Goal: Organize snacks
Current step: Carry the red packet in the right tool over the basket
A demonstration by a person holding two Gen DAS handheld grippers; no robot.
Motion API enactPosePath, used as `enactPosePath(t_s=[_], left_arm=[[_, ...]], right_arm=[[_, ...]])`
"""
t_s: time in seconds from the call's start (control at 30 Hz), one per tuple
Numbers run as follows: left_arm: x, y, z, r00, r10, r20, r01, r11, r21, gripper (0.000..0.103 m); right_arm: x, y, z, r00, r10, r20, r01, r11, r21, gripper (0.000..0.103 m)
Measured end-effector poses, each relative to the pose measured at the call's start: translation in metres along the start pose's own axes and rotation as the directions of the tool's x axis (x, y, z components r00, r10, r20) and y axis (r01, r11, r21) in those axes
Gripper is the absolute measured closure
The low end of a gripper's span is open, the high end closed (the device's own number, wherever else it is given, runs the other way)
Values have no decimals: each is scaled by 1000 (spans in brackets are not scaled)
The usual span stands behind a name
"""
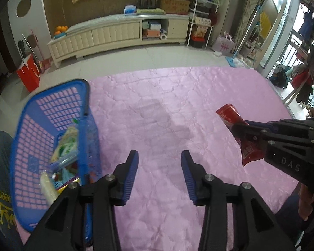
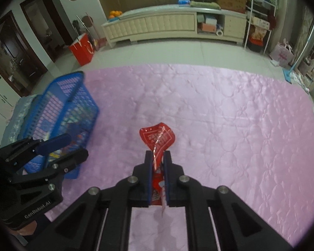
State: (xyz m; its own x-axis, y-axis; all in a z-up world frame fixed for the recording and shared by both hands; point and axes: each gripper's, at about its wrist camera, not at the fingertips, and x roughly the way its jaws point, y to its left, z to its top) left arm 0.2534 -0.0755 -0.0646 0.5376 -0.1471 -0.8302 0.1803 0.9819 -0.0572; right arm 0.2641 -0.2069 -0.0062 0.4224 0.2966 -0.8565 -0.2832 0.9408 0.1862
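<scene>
Nearest in the right wrist view, the right gripper point(image 2: 158, 159) has its jaws closed almost fully on a red snack packet point(image 2: 158, 139). The pads press on the lower half of the packet, and the upper half stands free beyond the tips, above the pink quilted cover point(image 2: 230, 115). The long axis of the packet runs along the fingers, so it points forward and away from the camera. The free end is bent a little to one side and its top edge curls. In the left wrist view the same packet point(image 1: 228, 115) lies at a slant, one end toward the far left and the other end hanging below the right gripper point(image 1: 235, 128).

The left gripper point(image 1: 160, 159) holds nothing. Its jaws stand partly open, with only the pink cover between them.

To the left, a little farther, the blue plastic basket point(image 2: 73, 96) sits at the edge of the cover, and it already contains several snack bags point(image 1: 68, 144).

I think the main risk is the grip. The packet is thin, glossy and soft, so it can slide between the pads if the hand swings quickly. The floppy free end can also catch the basket rim point(image 1: 86, 96) and fold, and then the packet may fall outside on the cover. The left gripper is near the basket in the right wrist view, so the two tools can bump if both go there together. The basket looks light, and a push on its wall could move it or tip it.
</scene>
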Motion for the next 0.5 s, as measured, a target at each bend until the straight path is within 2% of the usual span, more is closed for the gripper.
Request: enactPosePath(t_s=[0.1,0.17,0.2,0.43,0.5], left_arm=[[-24,4,-5,1000,3,28,-2,1000,-9,59],[-40,10,-10,999,4,50,-4,1000,-10,53],[-46,12,-11,998,10,59,-10,1000,-8,47],[-89,37,-26,993,37,116,-35,999,-15,46],[-98,45,-29,992,38,124,-35,999,-19,40]], right_arm=[[-13,16,-2,1000,9,27,-8,1000,-18,91],[-22,28,-4,999,19,45,-17,999,-30,91],[-26,32,-4,998,22,52,-20,999,-35,91],[-45,78,-3,995,52,89,-44,995,-92,91],[-47,89,-2,993,64,96,-53,993,-105,91]])
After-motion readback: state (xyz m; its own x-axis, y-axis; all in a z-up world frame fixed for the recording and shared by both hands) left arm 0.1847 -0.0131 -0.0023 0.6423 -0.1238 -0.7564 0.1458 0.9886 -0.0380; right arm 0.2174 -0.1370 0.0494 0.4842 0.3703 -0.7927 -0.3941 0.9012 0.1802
